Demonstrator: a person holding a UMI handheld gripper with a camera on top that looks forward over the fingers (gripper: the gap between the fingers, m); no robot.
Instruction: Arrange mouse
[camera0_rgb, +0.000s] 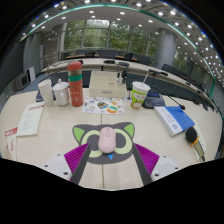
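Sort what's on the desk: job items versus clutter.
Job:
mouse, between the open gripper fingers
cat-shaped mat beneath it

Clutter:
red bottle
white cups
green cup
leaflets
blue book
notebook

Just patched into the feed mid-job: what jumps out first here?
A pale mouse sits on a cat-face mat between the open tongs, with gaps either side. Beyond it on the table, a tall red-and-green can stands beside white cups, and a green cup stands further right.
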